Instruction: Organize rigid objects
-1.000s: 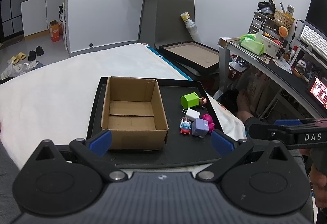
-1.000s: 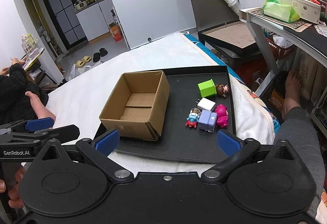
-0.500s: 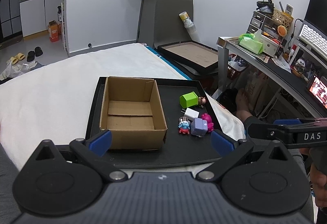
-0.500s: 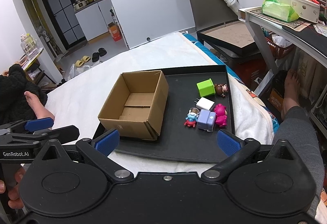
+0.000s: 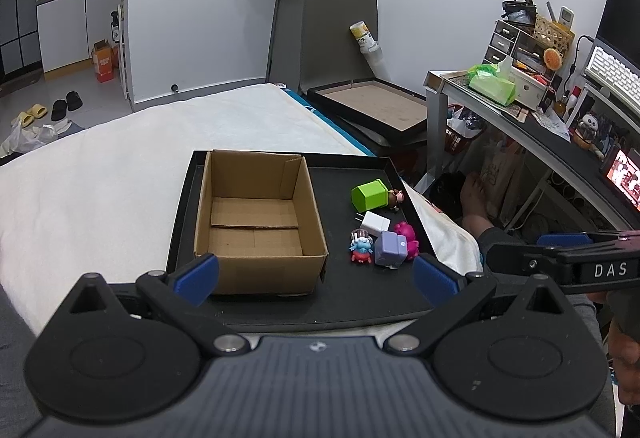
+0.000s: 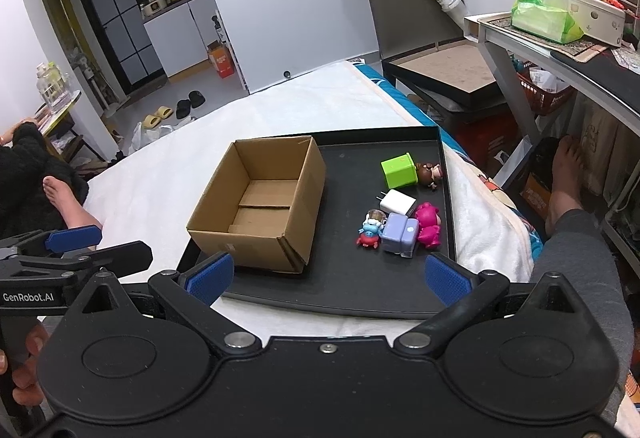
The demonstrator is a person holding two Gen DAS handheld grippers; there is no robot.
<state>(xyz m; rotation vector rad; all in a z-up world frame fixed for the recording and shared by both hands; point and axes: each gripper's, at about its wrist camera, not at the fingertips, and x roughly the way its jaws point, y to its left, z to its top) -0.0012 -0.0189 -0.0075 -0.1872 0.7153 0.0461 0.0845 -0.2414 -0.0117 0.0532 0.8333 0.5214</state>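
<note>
White bedding carries a black tray [image 5: 224, 314] holding an empty cardboard box [image 5: 258, 222] on its left; the toy cluster lies to the box's right. Left gripper [image 5: 316, 272] is spread wide, empty, short of the tray. Recommended: approach the purple block [image 5: 390, 248] from above, jaws clear of its neighbours.

Right view: right gripper [image 6: 328, 272] is likewise wide and empty. Green cube [image 6: 398, 170] touches a brown figurine [image 6: 430, 172]; white charger [image 6: 397, 202], pink figure [image 6: 428, 224] and small blue figure [image 6: 370, 232] crowd the block.
</note>
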